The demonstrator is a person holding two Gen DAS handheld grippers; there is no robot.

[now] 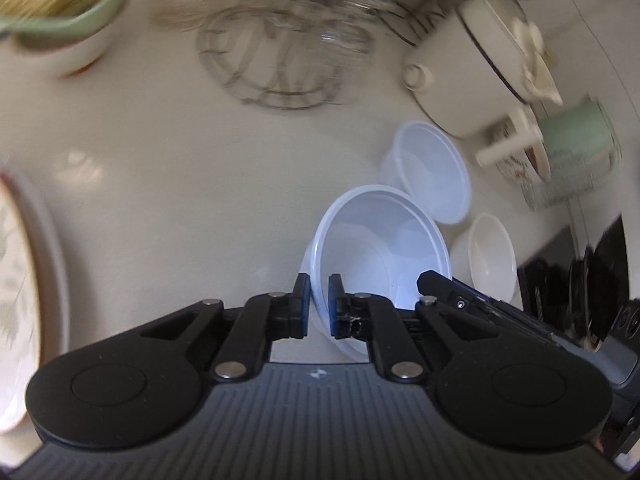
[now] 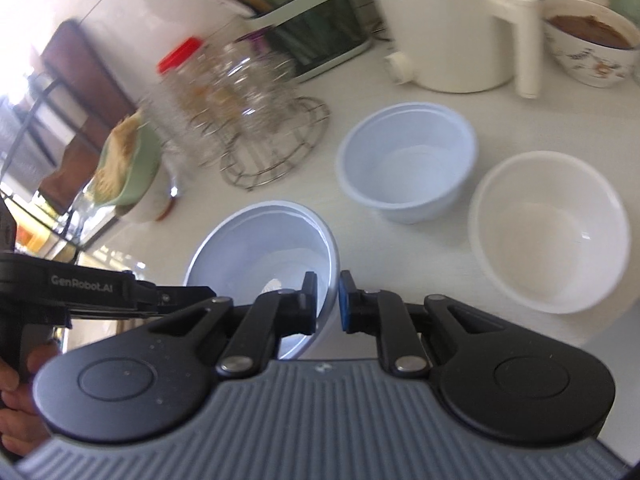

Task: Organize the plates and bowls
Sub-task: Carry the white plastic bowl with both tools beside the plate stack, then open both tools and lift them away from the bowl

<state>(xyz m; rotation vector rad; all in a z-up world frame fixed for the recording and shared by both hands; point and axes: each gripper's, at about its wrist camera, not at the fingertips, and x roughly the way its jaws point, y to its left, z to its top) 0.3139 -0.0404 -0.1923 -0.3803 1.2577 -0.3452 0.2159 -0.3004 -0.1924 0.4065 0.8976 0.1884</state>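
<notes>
Both grippers clamped on opposite rims of one pale blue bowl, held tilted over the counter.

The left gripper [image 1: 319, 304] pinches the near rim of the pale blue bowl [image 1: 380, 240], one pad inside the wall and one outside. The right gripper [image 2: 328, 304] pinches the same bowl [image 2: 260, 248] at its other rim in the same way. In the left wrist view the right gripper body enters from the right edge at the bowl. A second blue bowl [image 2: 408, 160] stands upright on the white counter [image 2: 400, 248], just beyond the held one. A white bowl [image 2: 548, 232] stands beside it, near but apart. A cream pot [image 2: 444, 28] stands behind both bowls. A wire trivet [image 2: 276, 144] lies left of the second blue bowl.
</notes>
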